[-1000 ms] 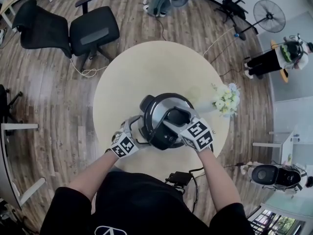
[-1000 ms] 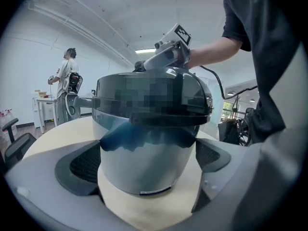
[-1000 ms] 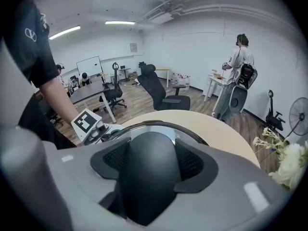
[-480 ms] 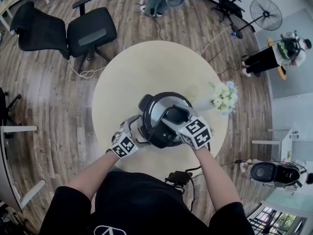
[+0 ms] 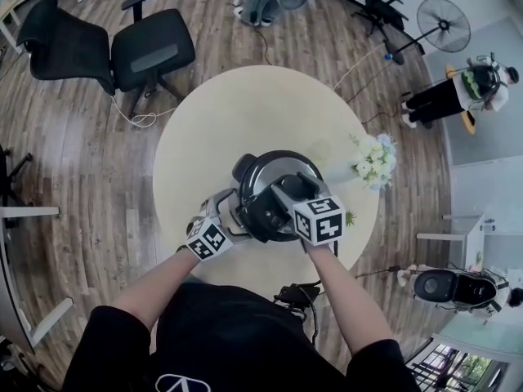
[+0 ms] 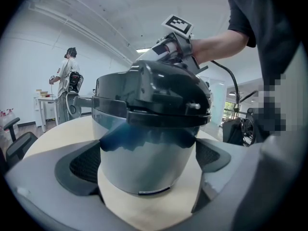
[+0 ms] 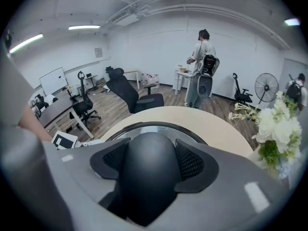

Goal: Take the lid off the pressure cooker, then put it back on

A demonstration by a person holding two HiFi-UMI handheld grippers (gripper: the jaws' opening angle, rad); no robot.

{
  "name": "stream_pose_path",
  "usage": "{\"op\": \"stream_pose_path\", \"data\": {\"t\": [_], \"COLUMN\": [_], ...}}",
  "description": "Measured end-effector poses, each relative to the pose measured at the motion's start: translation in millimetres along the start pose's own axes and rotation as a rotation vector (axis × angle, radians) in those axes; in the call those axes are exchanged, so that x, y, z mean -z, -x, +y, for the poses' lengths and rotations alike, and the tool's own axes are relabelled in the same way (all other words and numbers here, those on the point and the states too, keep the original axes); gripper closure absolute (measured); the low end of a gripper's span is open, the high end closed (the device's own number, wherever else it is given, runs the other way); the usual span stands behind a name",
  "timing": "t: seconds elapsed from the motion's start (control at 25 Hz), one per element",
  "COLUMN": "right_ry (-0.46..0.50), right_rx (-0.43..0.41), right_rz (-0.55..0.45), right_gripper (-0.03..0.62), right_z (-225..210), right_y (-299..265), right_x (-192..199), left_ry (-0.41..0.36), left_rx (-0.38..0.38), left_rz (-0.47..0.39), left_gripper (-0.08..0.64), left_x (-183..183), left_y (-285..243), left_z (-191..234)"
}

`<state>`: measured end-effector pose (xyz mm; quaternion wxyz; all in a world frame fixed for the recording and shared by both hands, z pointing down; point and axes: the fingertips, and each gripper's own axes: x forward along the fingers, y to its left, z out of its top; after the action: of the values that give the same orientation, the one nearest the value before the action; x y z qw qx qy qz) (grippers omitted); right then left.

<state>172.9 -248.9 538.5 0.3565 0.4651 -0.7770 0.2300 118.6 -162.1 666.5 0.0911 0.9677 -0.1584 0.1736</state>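
Gripping the black lid handle [image 7: 149,177], the right gripper [image 7: 150,163] has both mesh pads pressed against the handle's rounded sides, which fill the gap between the jaws. It comes at the handle from above, tilted steeply down, with its marker cube facing the head camera.

The left gripper [image 6: 148,159] reaches in nearly level and straddles the steel body of the pressure cooker [image 6: 144,167]. Its two pads sit on opposite flanks of the pot, just under the dark rim, and seem to be pinching it, though contact on the right-hand pad is hard to confirm.

The lid [image 5: 261,180] sits on the pot; whether it is locked or only resting there cannot be told. The cooker stands on a round beige table [image 5: 245,109], toward the edge nearest the person holding the grippers.

A bunch of white flowers [image 5: 374,160] stands on the table's right side, apart from the cooker. Beyond the table are a black office chair [image 5: 151,51], a standing fan [image 5: 443,24] and another person [image 7: 202,66].
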Motion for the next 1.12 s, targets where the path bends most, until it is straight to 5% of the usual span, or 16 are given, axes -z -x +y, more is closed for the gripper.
{"op": "stream_pose_path", "data": {"t": [0.2,0.52,0.8,1.12], "right_ry": [-0.124,-0.08,-0.064,-0.055], "right_rx": [0.106,0.068,0.1,0.088], "right_rz": [-0.009,0.033,-0.086,-0.078], "right_gripper": [0.287,0.29,0.288,0.298], "right_z": [-10.1,-6.6,-5.7,-7.2], "right_y": [0.1,3.7,5.6,5.3], "right_x": [-0.3,2.6,2.2,3.3], "left_ry": [0.001,-0.002,-0.005,-0.007], "left_rx": [-0.003,0.006,0.005,0.003], "left_rz": [-0.001,0.01,0.003,0.0], "left_gripper": [-0.031,-0.031,-0.031,-0.031], "left_x": [-0.2,-0.2,0.5,1.3], "left_y": [-1.3,-0.3,0.2,-1.1], "left_z": [0.5,-0.8,1.1,1.2]}}
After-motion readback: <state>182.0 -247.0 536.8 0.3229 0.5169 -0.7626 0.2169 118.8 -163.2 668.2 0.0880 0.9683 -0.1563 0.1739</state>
